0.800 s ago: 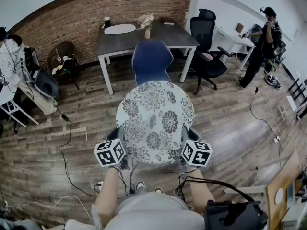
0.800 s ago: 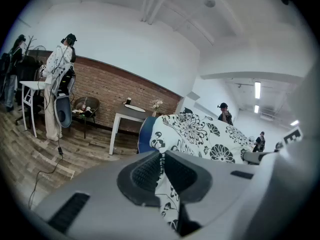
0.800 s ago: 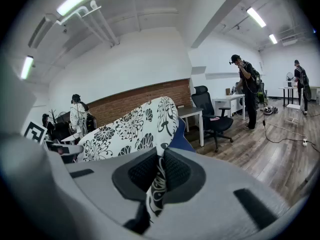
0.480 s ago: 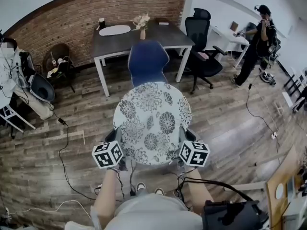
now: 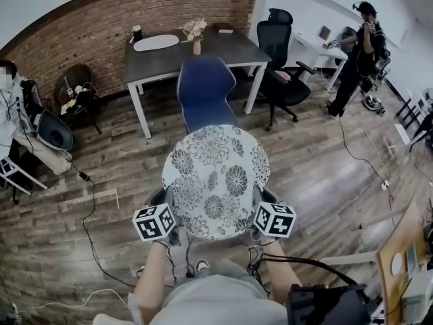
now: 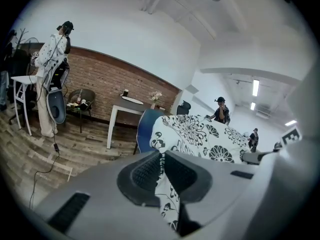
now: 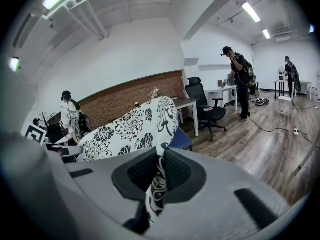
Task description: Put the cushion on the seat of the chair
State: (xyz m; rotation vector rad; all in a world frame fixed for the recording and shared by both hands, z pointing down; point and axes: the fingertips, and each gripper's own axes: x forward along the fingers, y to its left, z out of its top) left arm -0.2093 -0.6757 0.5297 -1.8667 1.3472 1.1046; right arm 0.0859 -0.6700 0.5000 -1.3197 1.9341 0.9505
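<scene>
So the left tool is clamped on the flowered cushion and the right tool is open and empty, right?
Not quite: the right tool is shut on the cushion too; the right gripper view shows the fabric pinched between its jaws. The left tool is clamped on it, as you said.

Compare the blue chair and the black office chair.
The blue chair shows no armrests; the black office chair has armrests and a headrest. The cushion hides the blue chair's seat; the black office chair shows down to its base. Both stand by the dark table.
</scene>
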